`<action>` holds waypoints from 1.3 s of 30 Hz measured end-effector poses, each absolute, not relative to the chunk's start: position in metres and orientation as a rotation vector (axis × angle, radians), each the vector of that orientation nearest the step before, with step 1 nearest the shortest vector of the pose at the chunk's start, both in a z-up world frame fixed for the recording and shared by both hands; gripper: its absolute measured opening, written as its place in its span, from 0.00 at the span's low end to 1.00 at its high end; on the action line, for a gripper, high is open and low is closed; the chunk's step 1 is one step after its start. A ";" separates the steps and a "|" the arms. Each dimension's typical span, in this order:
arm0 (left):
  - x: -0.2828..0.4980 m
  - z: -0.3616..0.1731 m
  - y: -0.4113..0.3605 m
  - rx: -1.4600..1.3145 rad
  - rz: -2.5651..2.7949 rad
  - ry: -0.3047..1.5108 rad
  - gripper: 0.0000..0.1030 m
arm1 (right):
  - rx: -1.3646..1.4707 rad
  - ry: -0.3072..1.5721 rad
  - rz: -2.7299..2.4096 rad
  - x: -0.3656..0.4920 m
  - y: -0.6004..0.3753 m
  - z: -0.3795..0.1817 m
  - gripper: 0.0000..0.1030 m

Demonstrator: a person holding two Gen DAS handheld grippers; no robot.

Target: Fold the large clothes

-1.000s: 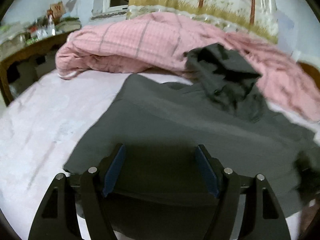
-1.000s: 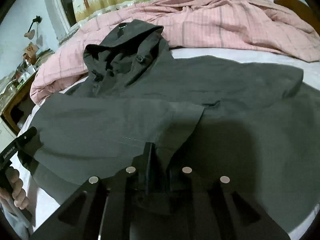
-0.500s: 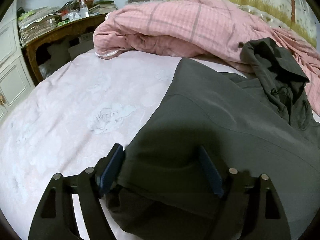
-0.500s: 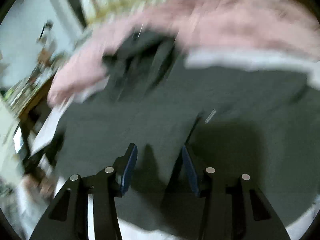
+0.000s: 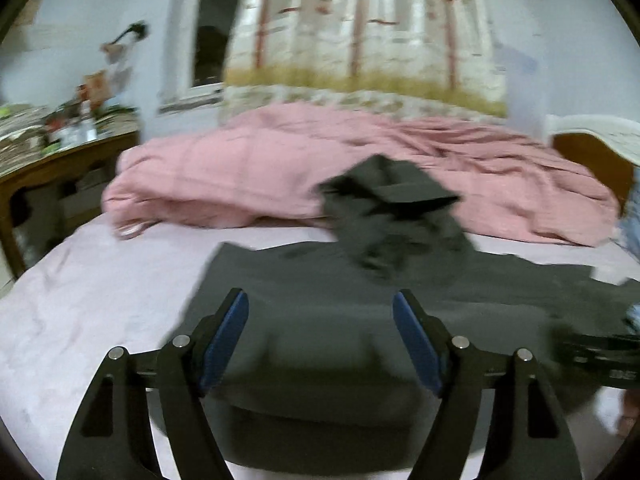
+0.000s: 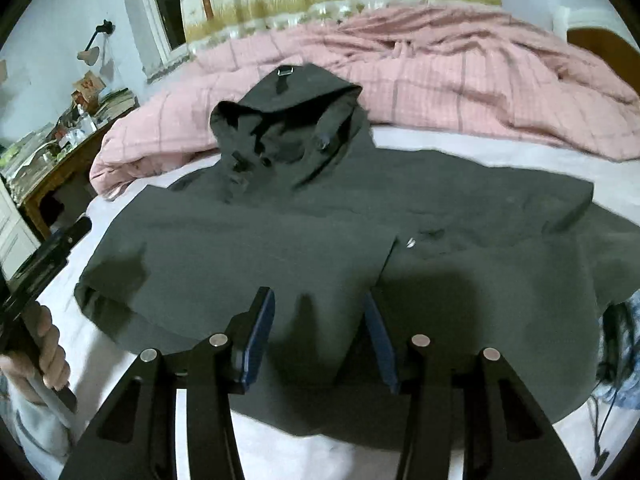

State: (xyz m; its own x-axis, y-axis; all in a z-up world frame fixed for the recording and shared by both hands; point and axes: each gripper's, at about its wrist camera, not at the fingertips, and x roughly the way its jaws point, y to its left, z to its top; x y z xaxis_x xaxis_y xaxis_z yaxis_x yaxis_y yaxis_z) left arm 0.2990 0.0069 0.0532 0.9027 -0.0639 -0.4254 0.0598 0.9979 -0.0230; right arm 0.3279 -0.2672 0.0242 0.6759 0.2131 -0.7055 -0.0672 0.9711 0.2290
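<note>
A dark grey hooded jacket lies spread on the bed, hood at the far end against the quilt, its left side folded in over the middle. It also shows in the left wrist view. My left gripper is open and empty above the jacket's near left part. My right gripper is open and empty above the folded edge near the jacket's hem. The left gripper's body shows at the left edge of the right wrist view.
A rumpled pink checked quilt lies across the far side of the bed. The pale pink sheet is bare left of the jacket. A cluttered wooden desk stands at the far left. A wooden headboard is at the right.
My right gripper was shut on the jacket's fold a second ago; it has let go and opened. Both grippers have pulled back from the jacket. The left view has swung toward the quilt.
</note>
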 end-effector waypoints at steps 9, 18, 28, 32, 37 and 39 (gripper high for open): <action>0.250 0.162 -0.077 -0.036 -0.311 0.315 0.76 | 0.214 0.635 0.085 0.295 -0.319 0.084 0.48; 0.273 0.136 -0.123 -0.102 -0.321 0.339 0.84 | 0.353 0.553 -0.159 0.278 -0.429 0.107 0.53; 0.330 0.021 -0.149 0.020 -0.289 0.618 0.79 | 0.605 0.535 -0.332 0.230 -0.547 0.117 0.61; 0.323 0.027 -0.146 0.011 -0.292 0.588 0.80 | 0.704 0.484 -0.447 0.175 -0.621 0.115 0.66; 0.321 0.029 -0.142 -0.004 -0.279 0.564 0.80 | 1.011 0.467 -0.458 0.136 -0.720 0.058 0.66; 0.323 0.029 -0.140 -0.010 -0.273 0.566 0.80 | 1.154 0.468 -0.411 0.136 -0.751 0.027 0.66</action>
State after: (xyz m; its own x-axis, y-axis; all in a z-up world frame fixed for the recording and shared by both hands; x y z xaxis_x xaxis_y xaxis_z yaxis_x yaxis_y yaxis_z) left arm 0.3228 -0.1405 0.0291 0.8092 -0.2579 -0.5279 0.2523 0.9640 -0.0842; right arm 0.1364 -0.7511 0.0267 0.8322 -0.0693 -0.5502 0.5366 0.3511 0.7674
